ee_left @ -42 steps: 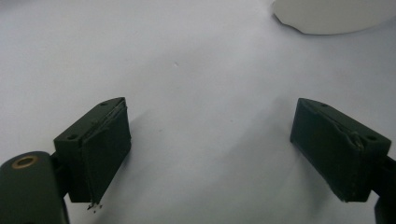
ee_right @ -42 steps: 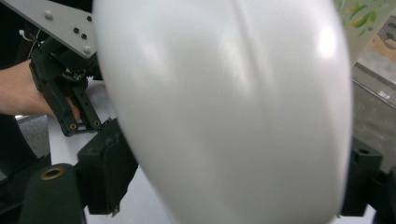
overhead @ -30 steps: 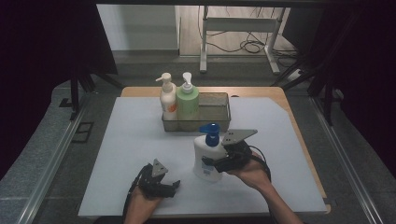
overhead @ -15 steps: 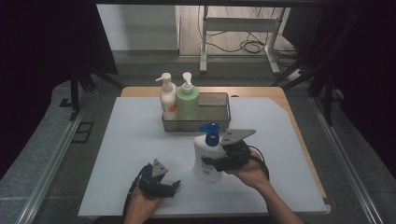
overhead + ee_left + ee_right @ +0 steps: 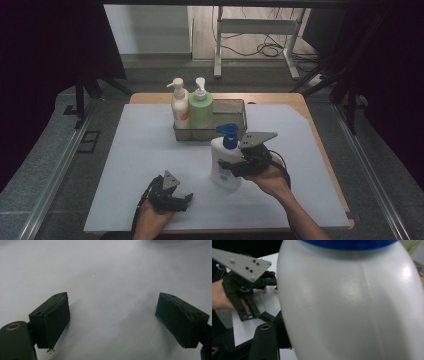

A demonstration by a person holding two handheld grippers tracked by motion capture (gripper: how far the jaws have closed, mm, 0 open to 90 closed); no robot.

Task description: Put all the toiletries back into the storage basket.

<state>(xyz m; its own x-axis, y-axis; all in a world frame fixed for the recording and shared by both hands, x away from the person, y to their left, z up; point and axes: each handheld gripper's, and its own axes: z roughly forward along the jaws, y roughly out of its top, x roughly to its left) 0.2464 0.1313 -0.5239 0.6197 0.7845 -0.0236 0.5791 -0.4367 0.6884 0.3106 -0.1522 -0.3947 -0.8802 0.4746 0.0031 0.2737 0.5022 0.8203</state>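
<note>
High view: the person's right forearm comes in from the bottom right, and the hand holds the right gripper (image 5: 235,167) level, pointing left at the white bottle (image 5: 224,165). That bottle, with a blue pump (image 5: 229,135) on top, stands upright on the white mat (image 5: 140,150), just in front of the tray (image 5: 235,122). The gripper's jaws sit on the bottle's body and look clamped on it; the bottle hides the tips. The grey plate (image 5: 257,137) lies on top of this gripper. The left hand (image 5: 150,217) is cut off by the bottom edge and rests near the mat's front edge with the left gripper (image 5: 182,202) pointing right, well apart from the bottle. In the tray, 2 more pump bottles stand side by side at its left end: a cream one (image 5: 180,107) and a green one (image 5: 200,109).

Left gripper view: the 2 black pads (image 5: 56,320) stand wide apart with only bare mat between them, touching nothing. A pale blur at the top edge is too cut off to identify.

Right gripper view: the white bottle's body is pressed right up to the camera, its blue top cut off above. It hides the right jaw entirely; part of the left jaw shows at the bottom left, against the bottle's side. Behind, blurred, the other hand holds the left gripper over the mat.
</note>
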